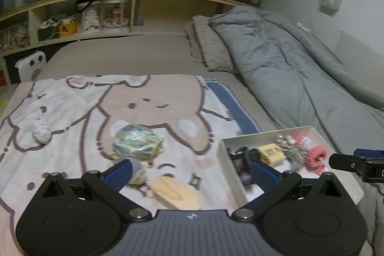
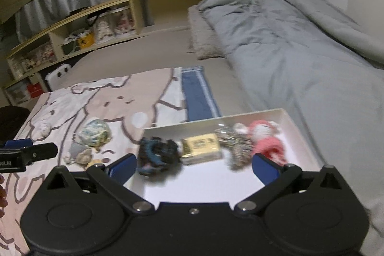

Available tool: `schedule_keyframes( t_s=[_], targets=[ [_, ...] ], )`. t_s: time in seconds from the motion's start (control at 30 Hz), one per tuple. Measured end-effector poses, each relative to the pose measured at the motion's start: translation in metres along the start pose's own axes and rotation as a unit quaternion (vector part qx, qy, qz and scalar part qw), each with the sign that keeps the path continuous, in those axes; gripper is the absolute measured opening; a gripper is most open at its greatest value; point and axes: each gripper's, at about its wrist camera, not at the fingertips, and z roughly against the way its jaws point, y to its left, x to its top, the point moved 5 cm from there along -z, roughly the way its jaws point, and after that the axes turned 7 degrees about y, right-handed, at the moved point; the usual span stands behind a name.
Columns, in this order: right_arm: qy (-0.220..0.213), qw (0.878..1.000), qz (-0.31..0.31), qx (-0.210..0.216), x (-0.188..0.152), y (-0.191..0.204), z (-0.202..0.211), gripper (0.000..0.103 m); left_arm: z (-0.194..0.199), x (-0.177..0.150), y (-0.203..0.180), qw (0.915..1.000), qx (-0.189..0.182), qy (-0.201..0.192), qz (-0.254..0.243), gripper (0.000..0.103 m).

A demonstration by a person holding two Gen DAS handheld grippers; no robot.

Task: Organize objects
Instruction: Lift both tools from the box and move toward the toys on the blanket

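Though motion-blurred, the white box [image 2: 288,119] holds several indistinct trinkets [image 2: 236,146].

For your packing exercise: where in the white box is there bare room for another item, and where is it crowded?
The white box is bare along its near half, in front of the yellow packet. Its far half is crowded: dark toy, packet, silvery bundle, pink knitted doll side by side.

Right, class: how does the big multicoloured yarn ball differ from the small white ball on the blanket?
The multicoloured yarn ball is far larger than the small white ball. It mixes blue, white and yellow; the other is plain white. It lies mid-blanket; the white one lies nearer the left edge. Both rest outside the white box.
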Motion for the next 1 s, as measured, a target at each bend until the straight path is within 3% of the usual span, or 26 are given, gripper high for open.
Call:
schedule_keyframes(
  t_s=[0.33, 0.5, 0.77, 0.83, 1.0],
  targets=[
    [0.008, 0.998, 0.036, 0.053, 0.005, 0.075, -0.037, 0.103, -0.008, -0.003, 0.068, 0.9988, 0.040, 0.002, 0.028, 0.103],
    [0.020, 0.997, 0.045, 0.056, 0.003, 0.098, -0.060, 0.103, -0.017, -0.003, 0.093, 0.9986, 0.040, -0.004, 0.033, 0.103],
    [0.037, 0.996, 0.049, 0.063, -0.003, 0.121, -0.102, 0.103, -0.044, -0.002, 0.103, 0.9997, -0.002, -0.025, -0.008, 0.099],
    [0.045, 0.994, 0.074, 0.066, -0.007, 0.128, -0.112, 0.093, -0.052, -0.003, 0.101, 0.9992, -0.013, -0.022, -0.032, 0.096],
    [0.057, 0.987, 0.131, 0.072, -0.019, 0.142, -0.135, 0.083, -0.081, -0.011, 0.102, 0.9982, -0.030, 0.007, -0.052, 0.081]
  ],
)
